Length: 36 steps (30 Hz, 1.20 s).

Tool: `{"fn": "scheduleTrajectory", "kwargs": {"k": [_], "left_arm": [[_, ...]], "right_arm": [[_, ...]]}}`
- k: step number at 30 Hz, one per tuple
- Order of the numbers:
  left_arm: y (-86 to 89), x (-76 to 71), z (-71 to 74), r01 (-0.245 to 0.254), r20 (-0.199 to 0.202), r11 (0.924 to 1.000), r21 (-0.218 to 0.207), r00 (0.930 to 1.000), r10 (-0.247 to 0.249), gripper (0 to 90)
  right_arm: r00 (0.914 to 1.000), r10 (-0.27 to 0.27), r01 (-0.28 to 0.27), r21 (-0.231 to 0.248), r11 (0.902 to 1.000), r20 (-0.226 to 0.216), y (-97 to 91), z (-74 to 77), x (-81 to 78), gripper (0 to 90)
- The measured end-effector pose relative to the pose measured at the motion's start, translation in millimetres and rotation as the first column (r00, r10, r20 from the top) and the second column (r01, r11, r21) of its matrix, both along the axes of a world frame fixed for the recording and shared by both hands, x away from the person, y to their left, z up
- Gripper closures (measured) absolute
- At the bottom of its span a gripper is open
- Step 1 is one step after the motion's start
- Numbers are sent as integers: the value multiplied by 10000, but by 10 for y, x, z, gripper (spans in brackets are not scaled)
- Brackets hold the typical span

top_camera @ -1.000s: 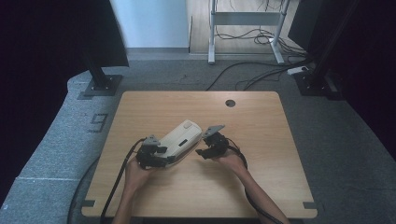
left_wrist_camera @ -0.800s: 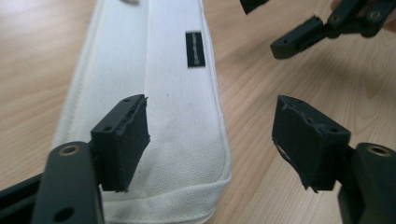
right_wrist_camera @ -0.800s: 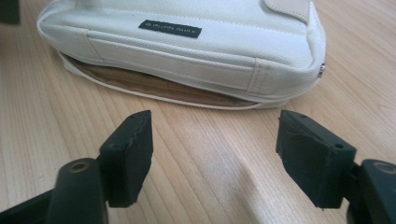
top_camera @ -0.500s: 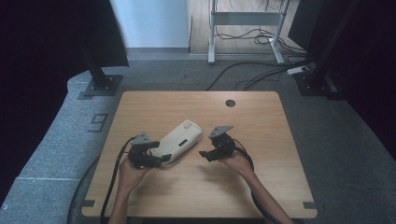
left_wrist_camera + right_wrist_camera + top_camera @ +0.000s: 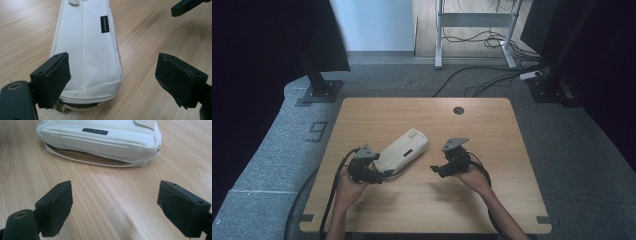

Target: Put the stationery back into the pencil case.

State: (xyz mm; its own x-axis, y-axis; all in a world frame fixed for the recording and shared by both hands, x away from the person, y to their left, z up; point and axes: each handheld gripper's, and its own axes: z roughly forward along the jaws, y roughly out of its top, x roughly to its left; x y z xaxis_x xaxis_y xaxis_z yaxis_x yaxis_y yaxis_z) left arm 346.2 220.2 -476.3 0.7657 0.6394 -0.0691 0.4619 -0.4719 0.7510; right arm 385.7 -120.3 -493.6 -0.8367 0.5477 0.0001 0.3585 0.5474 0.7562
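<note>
Near the middle of the wooden desk lies a cream zipped pouch, closed, its contents hidden. Its long axis runs diagonally, one end toward the desk's far side, the zipper end toward the person. At that near end sits the left claw, jaws spread wide around the pouch's corner, released and gripping nothing. Right of the pouch, apart from it, the right claw hovers with jaws wide apart and empty, facing the pouch's long side.
</note>
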Motion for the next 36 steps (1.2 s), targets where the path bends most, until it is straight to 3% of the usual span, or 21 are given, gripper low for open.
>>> {"fn": "scheduleTrajectory", "kwargs": {"k": [22,30,36], "left_arm": [[253,-118,-37,-407,126,9991,-113,9991,408,88],[364,-159,-111,-623,67,9979,-161,9980,624,69],[394,-184,-214,-712,-75,9974,53,9974,713,28]], "right_arm": [[9961,-866,865,41,9962,184,-522,42,-238,100],[9908,-1348,1347,103,9908,112,-765,13,-310,87],[9870,-1604,1604,-8,9871,83,-890,-63,-373,46]]}}
